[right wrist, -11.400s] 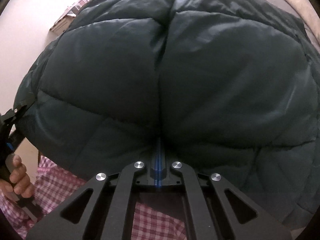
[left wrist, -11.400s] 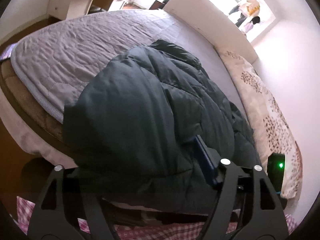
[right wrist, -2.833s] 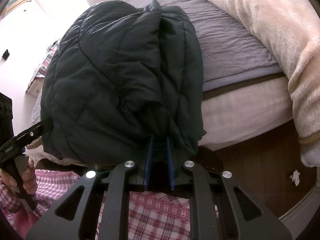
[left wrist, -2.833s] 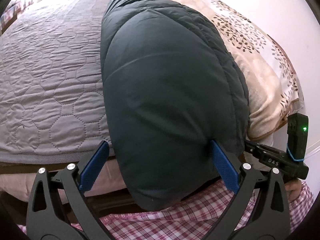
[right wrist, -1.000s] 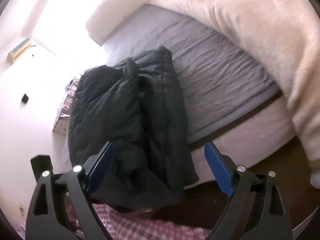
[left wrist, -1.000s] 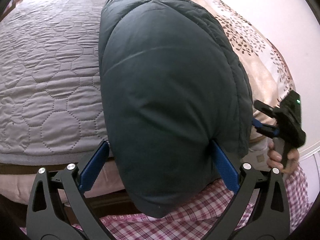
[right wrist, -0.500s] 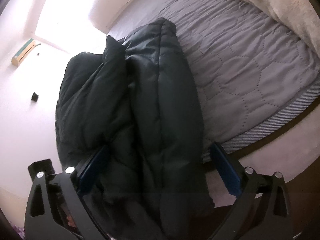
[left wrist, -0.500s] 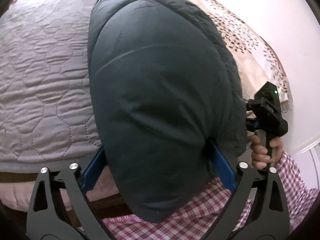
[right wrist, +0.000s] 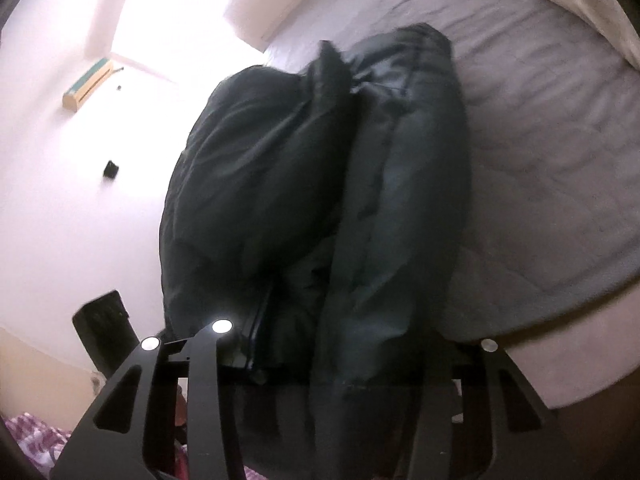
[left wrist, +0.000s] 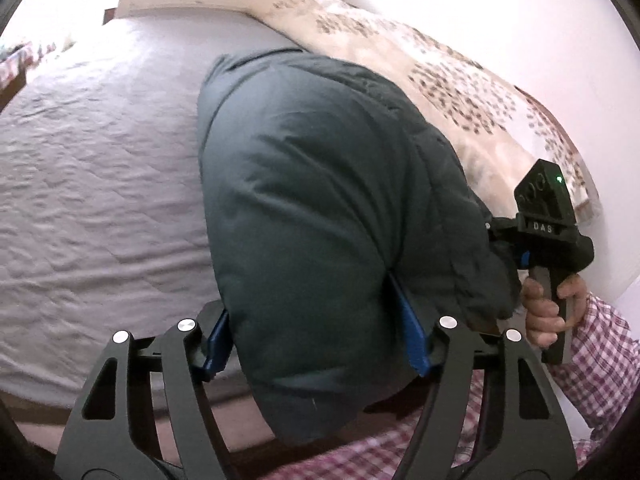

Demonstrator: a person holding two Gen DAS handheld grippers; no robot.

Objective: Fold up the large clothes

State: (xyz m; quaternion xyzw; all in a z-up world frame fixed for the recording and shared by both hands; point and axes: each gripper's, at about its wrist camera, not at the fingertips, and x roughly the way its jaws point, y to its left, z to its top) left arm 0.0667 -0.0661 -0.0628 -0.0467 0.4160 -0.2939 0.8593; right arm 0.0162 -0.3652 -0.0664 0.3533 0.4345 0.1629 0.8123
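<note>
Gripping the folded dark puffer jacket from both sides, the two tools have just been closing with the padded bundle between their blades. Taking the jacket as the landmark and reading from its left: the grey quilted bedspread runs off to its left and under it, and the jacket's near end hangs over the bed's near edge toward the person's checked clothing.

At that near end the left gripper stands part closed, its blue pads pressing into the thick roll on either side. To the jacket's right sits the cream leaf-patterned blanket, and low on that side a hand holds the right gripper. From its own camera that tool is also part closed around the layered edge. One pad is dark and blurred against the cloth and the other is hidden, so a firm bite there is likely, not certain.

The risk, as I judge it, is slippery, springy padding. A shallow pinch could catch only the outer layer, so the inner folds slide out and the bundle puffs open. Uneven pulling between the two hands could twist the roll or drag it off the bed edge.

No containers are in view, so nothing is held in one.
</note>
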